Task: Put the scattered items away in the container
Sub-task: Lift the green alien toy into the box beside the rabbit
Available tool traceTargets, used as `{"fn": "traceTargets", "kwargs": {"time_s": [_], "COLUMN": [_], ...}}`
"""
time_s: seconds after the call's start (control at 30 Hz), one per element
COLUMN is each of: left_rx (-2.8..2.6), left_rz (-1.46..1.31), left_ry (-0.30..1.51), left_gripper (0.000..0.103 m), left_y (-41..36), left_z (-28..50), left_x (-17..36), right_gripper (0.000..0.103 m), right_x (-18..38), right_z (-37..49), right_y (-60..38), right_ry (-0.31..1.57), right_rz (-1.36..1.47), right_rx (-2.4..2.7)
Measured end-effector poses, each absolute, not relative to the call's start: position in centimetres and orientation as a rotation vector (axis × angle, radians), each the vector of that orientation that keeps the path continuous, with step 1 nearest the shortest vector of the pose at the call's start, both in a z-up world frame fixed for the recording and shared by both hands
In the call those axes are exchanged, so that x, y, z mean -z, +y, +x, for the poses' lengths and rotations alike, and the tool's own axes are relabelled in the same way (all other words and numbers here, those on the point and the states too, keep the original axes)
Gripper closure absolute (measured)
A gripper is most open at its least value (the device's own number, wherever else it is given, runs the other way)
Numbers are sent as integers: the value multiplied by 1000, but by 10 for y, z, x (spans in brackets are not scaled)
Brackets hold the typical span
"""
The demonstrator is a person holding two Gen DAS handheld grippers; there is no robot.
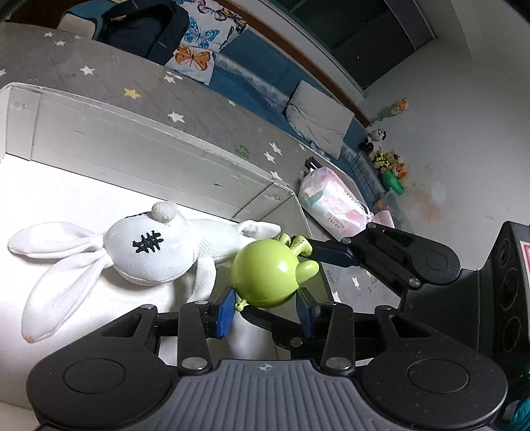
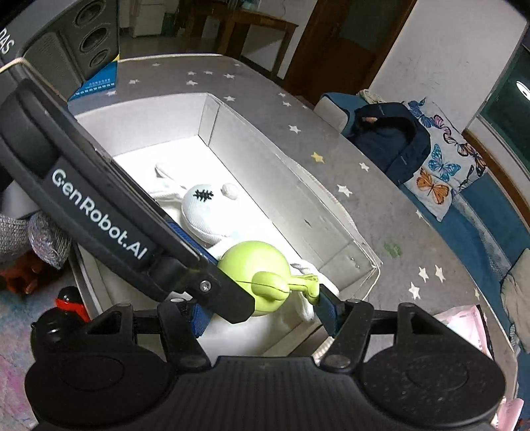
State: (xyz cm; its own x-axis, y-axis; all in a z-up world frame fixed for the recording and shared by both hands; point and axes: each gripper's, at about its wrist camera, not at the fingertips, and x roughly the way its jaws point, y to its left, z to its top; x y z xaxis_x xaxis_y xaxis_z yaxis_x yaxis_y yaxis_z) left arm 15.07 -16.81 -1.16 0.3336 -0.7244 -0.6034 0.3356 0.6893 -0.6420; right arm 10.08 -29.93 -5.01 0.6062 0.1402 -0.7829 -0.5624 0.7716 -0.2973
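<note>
Held over the near end of the white box [image 2: 212, 109]: green toy [image 1: 265, 275], round body pinched between the left gripper [image 1: 266, 310] jaws, one limb pinched by the right gripper [image 2: 261, 313] jaws, white rabbit [image 1: 145, 255] already lying inside at 9 o'clock of it. Best lowered level toward the bare floor at 6 o'clock of the rabbit, limb grip let go first (judgement only), body grip last. Beneath, a grey star-print mat [image 2: 364, 205]; butterfly pillow [image 1: 198, 43] and dark bag [image 1: 145, 30] at 12 o'clock, small toys by the wall at 3 o'clock.
</note>
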Motion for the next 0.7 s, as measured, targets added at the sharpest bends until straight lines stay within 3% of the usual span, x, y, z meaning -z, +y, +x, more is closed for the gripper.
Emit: {"fn": "traceTargets", "kwargs": {"time_s": [0.7], "left_rx": [714], "left_rz": [-448], "left_ry": [1047], "left_gripper": [61], "left_y": [-169], "left_z": [157], "left_x": [17], "right_gripper": [38], "right_x": [55], "right_z": [100], "right_y": [-298], "right_ry": [823], "right_rz": [-581], "right_rx": [-422]}}
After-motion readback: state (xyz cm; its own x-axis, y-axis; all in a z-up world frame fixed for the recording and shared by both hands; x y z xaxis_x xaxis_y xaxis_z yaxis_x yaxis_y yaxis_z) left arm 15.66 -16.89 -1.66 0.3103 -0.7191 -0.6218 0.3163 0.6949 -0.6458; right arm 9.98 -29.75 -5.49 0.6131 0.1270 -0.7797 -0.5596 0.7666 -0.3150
